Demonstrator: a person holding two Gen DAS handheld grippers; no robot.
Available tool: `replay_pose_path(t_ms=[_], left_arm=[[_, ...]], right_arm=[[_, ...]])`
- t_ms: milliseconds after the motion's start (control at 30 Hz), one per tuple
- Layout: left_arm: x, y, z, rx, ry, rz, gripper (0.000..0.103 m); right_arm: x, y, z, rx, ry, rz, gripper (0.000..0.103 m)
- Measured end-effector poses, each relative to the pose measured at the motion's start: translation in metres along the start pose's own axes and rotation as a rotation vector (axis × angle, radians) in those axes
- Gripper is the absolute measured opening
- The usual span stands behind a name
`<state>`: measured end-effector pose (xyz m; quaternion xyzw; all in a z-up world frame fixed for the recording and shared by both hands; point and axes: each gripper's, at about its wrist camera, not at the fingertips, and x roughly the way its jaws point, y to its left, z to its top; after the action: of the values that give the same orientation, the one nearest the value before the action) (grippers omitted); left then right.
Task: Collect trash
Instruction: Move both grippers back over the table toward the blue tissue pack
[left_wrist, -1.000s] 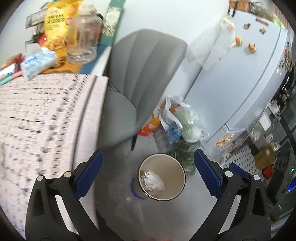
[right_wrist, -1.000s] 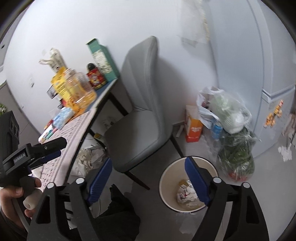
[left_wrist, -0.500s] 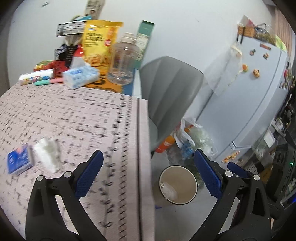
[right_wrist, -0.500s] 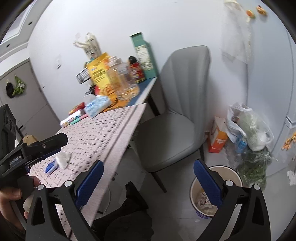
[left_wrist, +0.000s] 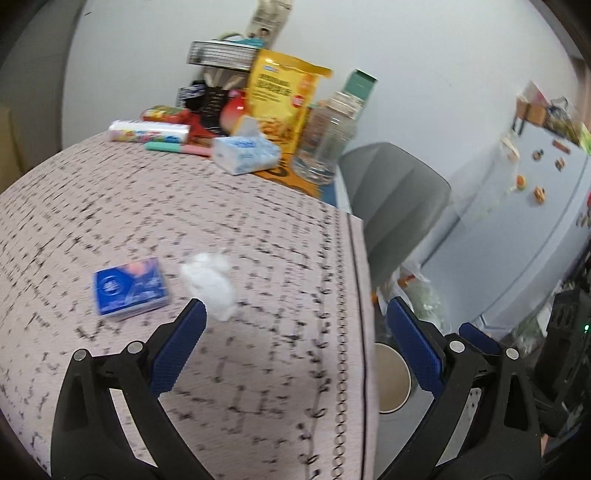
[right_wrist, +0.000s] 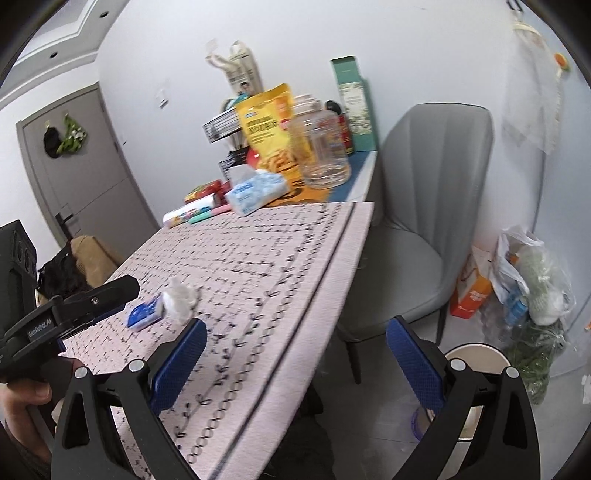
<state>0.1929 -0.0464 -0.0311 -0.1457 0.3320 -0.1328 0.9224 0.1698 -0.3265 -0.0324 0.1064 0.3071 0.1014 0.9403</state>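
Observation:
A crumpled white tissue (left_wrist: 212, 282) lies on the patterned pink tablecloth (left_wrist: 258, 387), next to a small blue packet (left_wrist: 129, 291); both also show in the right wrist view, the tissue (right_wrist: 181, 299) and the packet (right_wrist: 144, 314). My left gripper (left_wrist: 295, 343) is open and empty over the table, its left finger just short of the tissue. My right gripper (right_wrist: 295, 354) is open and empty over the table's edge. The round trash bin (right_wrist: 476, 358) stands on the floor to the right, partly hidden; it also shows in the left wrist view (left_wrist: 393, 380).
A grey chair (right_wrist: 424, 206) stands at the table's right end. A tissue box (left_wrist: 245, 153), a yellow snack bag (left_wrist: 280, 96), a clear jar (left_wrist: 325, 136) and other clutter fill the table's far end. Bags (right_wrist: 532, 280) and an orange carton (right_wrist: 472, 291) lie by the fridge (left_wrist: 524, 221).
Both grippers have swung up and left from over the bin to over the table. The tissue and blue packet have come into view near the left gripper.

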Motion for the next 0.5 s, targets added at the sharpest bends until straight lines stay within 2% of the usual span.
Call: replay_pose_path(t_ms=[433,500], left_arm=[[-0.029,0.082,-0.005,-0.107,-0.033,0.11,0.097],[-0.03,0.093,-0.006,-0.125,-0.031,0.126,0.097]], right_arm=[[0.044,0.072,-0.003,-0.099,0.067,0.093,0.096],[0.052,0.083,-0.004,-0.119,0.083,0.104,0.093]])
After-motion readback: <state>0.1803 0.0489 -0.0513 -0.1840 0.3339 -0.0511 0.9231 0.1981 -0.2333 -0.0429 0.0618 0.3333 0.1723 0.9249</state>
